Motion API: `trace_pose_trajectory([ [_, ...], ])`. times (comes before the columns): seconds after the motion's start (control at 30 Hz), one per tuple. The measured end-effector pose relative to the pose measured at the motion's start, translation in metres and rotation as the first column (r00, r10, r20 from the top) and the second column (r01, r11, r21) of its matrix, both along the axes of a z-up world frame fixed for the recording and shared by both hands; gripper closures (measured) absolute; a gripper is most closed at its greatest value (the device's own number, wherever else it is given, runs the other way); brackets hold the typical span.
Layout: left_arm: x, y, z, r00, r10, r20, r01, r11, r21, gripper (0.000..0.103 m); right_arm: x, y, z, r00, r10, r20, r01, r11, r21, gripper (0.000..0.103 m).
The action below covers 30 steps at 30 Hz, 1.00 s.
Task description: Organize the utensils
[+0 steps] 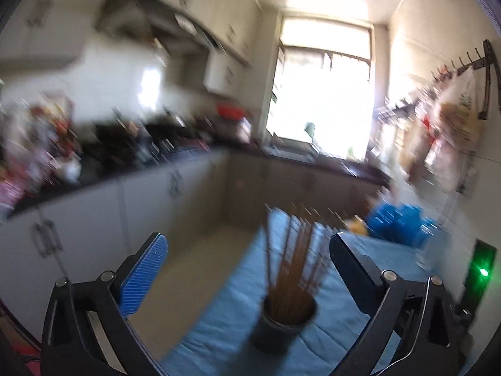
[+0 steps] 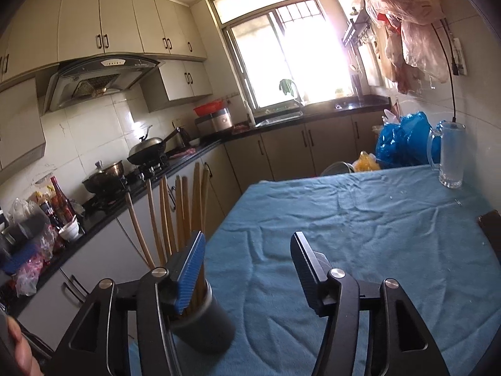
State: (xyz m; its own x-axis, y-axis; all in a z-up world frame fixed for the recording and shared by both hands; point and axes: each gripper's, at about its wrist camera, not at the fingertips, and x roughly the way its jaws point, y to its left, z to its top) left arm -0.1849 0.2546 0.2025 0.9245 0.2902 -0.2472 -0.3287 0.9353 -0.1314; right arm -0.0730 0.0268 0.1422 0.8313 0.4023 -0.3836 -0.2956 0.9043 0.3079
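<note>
Table (image 2: 360,219), one, covered with a blue cloth; largely bare in the right wrist view. No loose utensils lie on the cloth in either view. Judgement: the sorting looks finished or nearly so, with nothing visible left to collect; off-frame areas unknown.

Blue plastic bag (image 2: 404,139), one, at the far table edge, a yellow bundle just beside it.

Glass mug (image 2: 449,153), one, upright near the far right corner, well apart from the holder.

Utensil holder (image 2: 208,322), one, a dark cylinder standing upright near the left edge of the table.

Chopsticks (image 2: 184,210), all standing in the holder, fanned outward. Roughly ten tips can be counted in the right wrist view; the left wrist view is motion-blurred, so no exact count.

Left gripper (image 1: 247,269): jaws spread wide, empty, the holder in line between the fingers but beyond them, not touched.

Right gripper (image 2: 247,269): jaws moderately wide, empty, over bare cloth, holder just beside its left finger.
</note>
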Motion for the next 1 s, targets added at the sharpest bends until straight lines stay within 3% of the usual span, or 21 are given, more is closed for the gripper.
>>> trace_pose_trajectory([
  [0.23, -0.012, -0.025, -0.001, 0.998, 0.059, 0.002, -0.059, 0.995, 0.081, 0.000, -0.016, -0.018, -0.014, 0.999, -0.001, -0.041, 0.002, 1.000, 0.016, 0.039],
  [0.47, -0.007, -0.040, -0.020, 0.994, 0.056, -0.093, -0.053, 0.998, 0.042, 0.000, -0.027, -0.042, -0.032, 0.997, -0.020, -0.075, 0.023, 0.999, 0.036, 0.037],
  [0.67, 0.002, -0.061, -0.035, 0.979, 0.090, -0.183, -0.071, 0.991, 0.109, 0.000, -0.028, -0.068, -0.049, 0.992, -0.039, -0.117, 0.047, 0.997, 0.061, 0.037],
  [1.0, 0.013, -0.088, -0.051, 0.967, 0.012, -0.255, 0.014, 0.995, 0.101, 0.000, -0.028, -0.092, -0.061, 0.985, -0.098, -0.145, 0.102, 0.995, 0.023, 0.036],
])
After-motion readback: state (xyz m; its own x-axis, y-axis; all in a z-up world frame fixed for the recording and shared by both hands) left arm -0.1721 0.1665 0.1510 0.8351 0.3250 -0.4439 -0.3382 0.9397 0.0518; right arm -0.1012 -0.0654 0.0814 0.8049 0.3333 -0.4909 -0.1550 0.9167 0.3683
